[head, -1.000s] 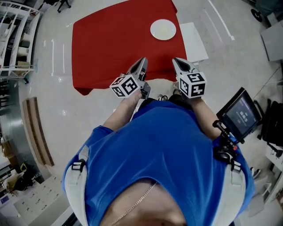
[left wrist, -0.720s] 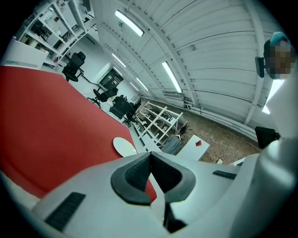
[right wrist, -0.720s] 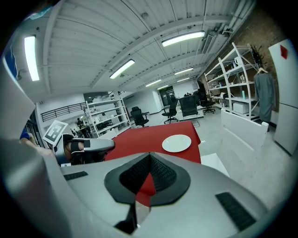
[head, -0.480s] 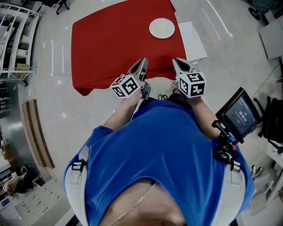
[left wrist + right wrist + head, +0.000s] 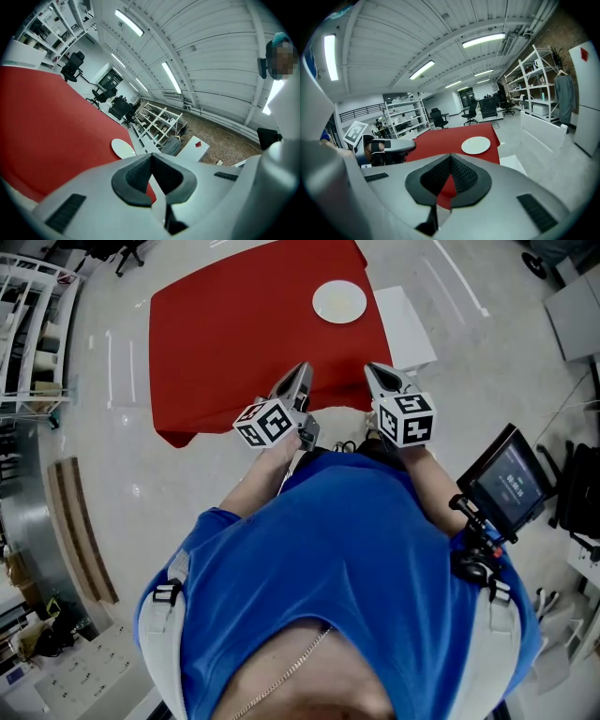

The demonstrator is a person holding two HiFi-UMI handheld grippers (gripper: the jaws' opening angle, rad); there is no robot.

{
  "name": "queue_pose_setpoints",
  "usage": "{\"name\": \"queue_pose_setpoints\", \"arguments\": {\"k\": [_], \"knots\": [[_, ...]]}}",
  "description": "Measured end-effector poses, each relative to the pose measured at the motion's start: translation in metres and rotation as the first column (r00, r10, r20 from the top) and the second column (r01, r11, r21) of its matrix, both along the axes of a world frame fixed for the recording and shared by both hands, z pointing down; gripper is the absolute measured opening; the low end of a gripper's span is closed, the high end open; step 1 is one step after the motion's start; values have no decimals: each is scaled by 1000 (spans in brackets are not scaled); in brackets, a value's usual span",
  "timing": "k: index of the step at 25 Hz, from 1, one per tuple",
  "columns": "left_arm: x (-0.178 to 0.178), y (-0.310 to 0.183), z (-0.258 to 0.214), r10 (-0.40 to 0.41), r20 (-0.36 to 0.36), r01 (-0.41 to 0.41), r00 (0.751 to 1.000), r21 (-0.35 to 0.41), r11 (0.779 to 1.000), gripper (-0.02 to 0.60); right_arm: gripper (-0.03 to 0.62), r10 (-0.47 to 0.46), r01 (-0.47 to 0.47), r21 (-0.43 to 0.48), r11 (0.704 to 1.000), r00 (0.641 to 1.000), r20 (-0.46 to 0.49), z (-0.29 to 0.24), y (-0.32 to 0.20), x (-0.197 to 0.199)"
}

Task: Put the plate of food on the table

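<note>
Head view, looking steeply down over a person in a blue shirt [image 5: 347, 549]. At ten o'clock stands white shelving [image 5: 33, 324]. From eleven to twelve o'clock spreads a table [image 5: 234, 334] under a red cloth.

Just below centre, at the table's near edge, the left gripper [image 5: 302, 368] points toward the table at twelve o'clock. Its jaws are pressed together with nothing between them. Beside it, the right gripper [image 5: 372, 367] points the same way. Its jaws also meet at the tips and are empty.

At one o'clock a round white plate [image 5: 339, 301] lies flat on the red cloth, near the table's right edge and well apart from both grippers. No food can be made out on it. Just right of the table lies a white board [image 5: 405, 326]. At three o'clock a dark screen [image 5: 511, 479] sits by the person's right arm.

The plate looks stiff, smooth and probably breakable, so likely slippery under the pads. Its thin raised rim seems the only place to grasp, best at nine and three o'clock with one gripper each, keeping it level.
</note>
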State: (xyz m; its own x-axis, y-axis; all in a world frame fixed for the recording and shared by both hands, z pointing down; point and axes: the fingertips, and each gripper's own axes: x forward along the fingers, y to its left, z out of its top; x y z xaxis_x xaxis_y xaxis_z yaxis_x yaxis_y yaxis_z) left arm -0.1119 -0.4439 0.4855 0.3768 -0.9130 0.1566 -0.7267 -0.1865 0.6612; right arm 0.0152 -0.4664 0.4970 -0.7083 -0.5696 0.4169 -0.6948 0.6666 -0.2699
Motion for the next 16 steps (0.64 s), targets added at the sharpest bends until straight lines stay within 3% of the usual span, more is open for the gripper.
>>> {"name": "queue_pose_setpoints", "arguments": {"k": [16], "knots": [[-1,-2,5,10,6,-10,1000,-15,1000,6,2,4,-4,0,1000,1000,-9,1,-2,1]]}}
